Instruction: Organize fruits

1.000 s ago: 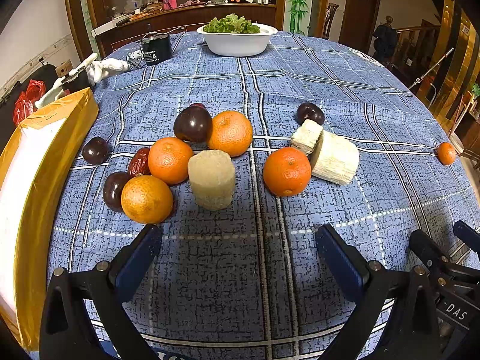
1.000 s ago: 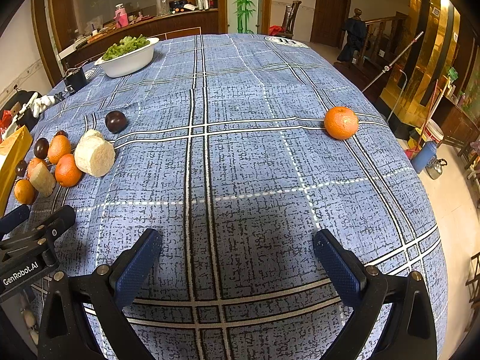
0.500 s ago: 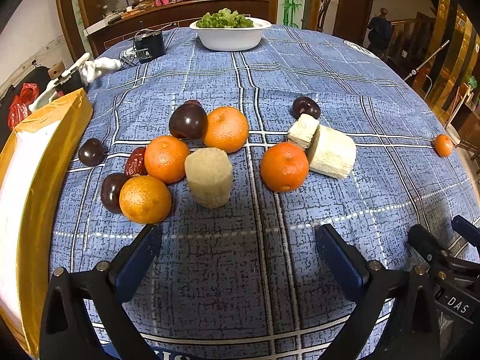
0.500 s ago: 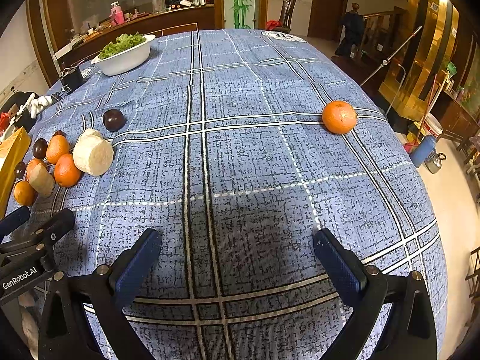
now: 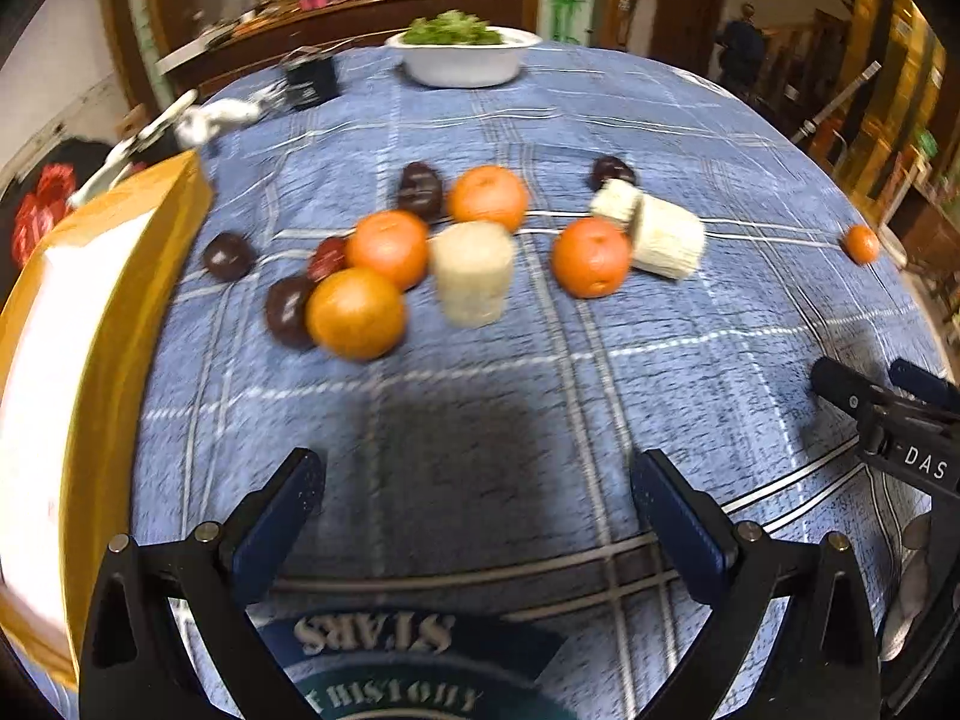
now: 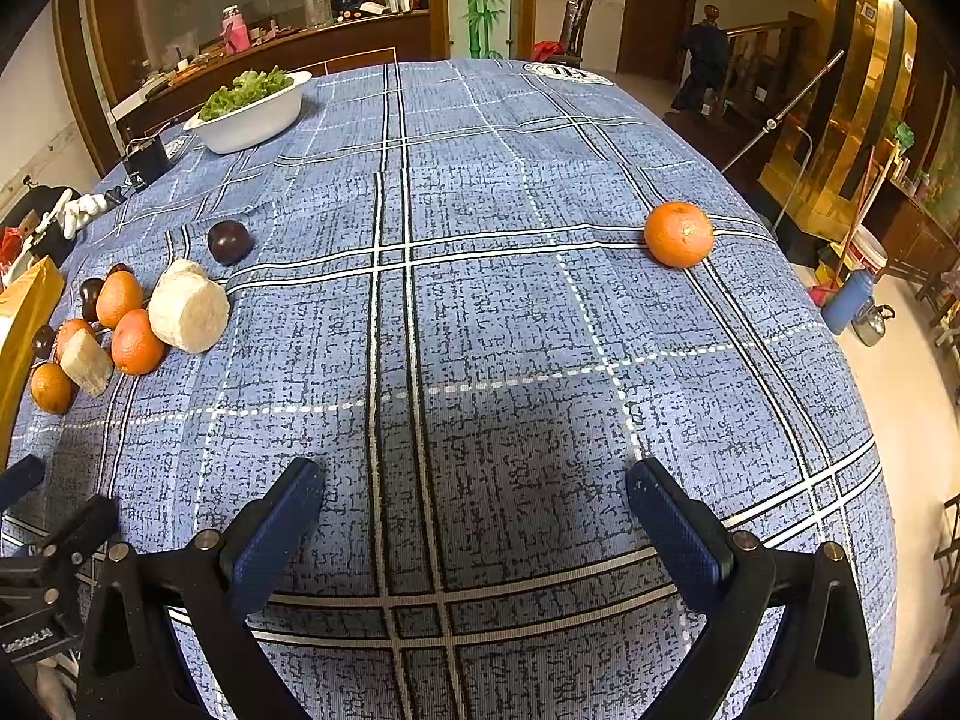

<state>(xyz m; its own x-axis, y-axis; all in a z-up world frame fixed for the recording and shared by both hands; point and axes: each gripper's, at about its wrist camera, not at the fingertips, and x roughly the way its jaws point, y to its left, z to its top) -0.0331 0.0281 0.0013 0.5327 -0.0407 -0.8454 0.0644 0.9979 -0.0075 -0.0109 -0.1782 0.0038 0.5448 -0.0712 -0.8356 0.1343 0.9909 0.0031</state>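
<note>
A white bowl (image 6: 252, 117) stands at the far side of the table (image 6: 510, 330) and holds green leaves (image 6: 243, 90). A yellow box (image 5: 90, 324) lies along the table's left edge; its contents cannot be determined.

The fruit sits on the blue checked cloth in a loose cluster near the box: four oranges (image 5: 357, 312), several dark plums (image 5: 228, 255) and pale cut cylinders (image 5: 474, 279). One plum (image 6: 229, 242) lies just beyond the cluster. A single orange (image 6: 679, 234) lies well apart, near the right edge.

Compared with half a second ago, the left wrist view is now blurred and looks from further back, and printed lettering on the cloth now shows at its lower edge. The fruit layout is unchanged. The right wrist view is almost the same.

The left tongs (image 5: 477, 495) are spread wide, holding nothing and touching nothing. The right tongs (image 6: 474, 495) are likewise spread wide and empty, above bare cloth
</note>
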